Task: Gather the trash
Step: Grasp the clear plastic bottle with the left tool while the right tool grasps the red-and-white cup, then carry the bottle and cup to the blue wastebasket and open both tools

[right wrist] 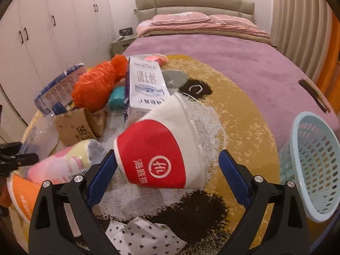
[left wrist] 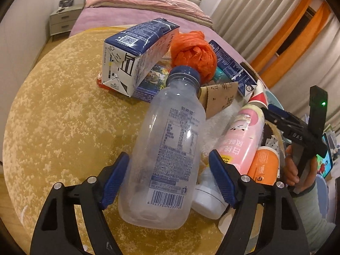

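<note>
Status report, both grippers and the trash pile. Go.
Left gripper open, straddling clear bottle. Right gripper open around red-and-white cup. Blue basket right of cup; nothing blocking.

You've got two milk cartons [left wrist: 136,57] [left wrist: 231,63], one clear bottle [left wrist: 167,148], one pink bottle [left wrist: 244,140], one orange bag [left wrist: 193,53], one orange cup [left wrist: 263,165], one red-and-white cup [right wrist: 161,148], one cardboard sleeve [left wrist: 221,97], one blue basket [right wrist: 314,167]

Orange cup [right wrist: 21,195] half cut off, print perhaps unreadable.
</note>
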The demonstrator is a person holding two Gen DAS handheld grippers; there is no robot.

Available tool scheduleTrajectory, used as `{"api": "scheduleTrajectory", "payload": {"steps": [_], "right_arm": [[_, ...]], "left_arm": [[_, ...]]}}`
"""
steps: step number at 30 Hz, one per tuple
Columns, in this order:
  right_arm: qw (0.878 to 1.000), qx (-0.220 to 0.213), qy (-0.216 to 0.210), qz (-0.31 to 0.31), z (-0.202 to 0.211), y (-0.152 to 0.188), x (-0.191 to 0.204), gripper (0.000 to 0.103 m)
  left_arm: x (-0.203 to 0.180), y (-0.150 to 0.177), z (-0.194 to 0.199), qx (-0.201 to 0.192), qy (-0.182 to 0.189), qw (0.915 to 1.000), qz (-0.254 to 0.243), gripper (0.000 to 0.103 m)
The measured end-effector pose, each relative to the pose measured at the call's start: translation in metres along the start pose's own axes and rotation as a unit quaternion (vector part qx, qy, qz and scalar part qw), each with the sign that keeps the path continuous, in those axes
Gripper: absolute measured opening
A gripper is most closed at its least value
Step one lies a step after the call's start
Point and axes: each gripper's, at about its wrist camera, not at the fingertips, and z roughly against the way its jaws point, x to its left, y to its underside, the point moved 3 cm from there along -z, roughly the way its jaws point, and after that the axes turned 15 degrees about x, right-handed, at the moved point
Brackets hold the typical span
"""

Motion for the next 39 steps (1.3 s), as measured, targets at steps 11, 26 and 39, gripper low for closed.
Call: {"api": "scheduleTrajectory", "payload": {"steps": [11, 26, 39], "right_arm": [[0.999, -0.039, -0.027, 0.000, 0.030, 0.007, -0.002, 0.071], [0.990, -0.125, -0.007, -0.065, 0.116, 0.029, -0.069, 0.070], [0.965, -0.120, 0.052, -0.226, 0.141, 0.074, -0.216, 0.070]], "left_arm": [[-0.014, 0.010, 0.027, -0.058, -0.012, 0.9982, 0.001, 0.055], [-0.122, -0.009, 0.051, -0.124, 0.050, 0.9873, -0.085, 0.054], [-0.292, -0.068, -0.019, -0.085, 0.103, 0.9739, -0.184, 0.054]]}}
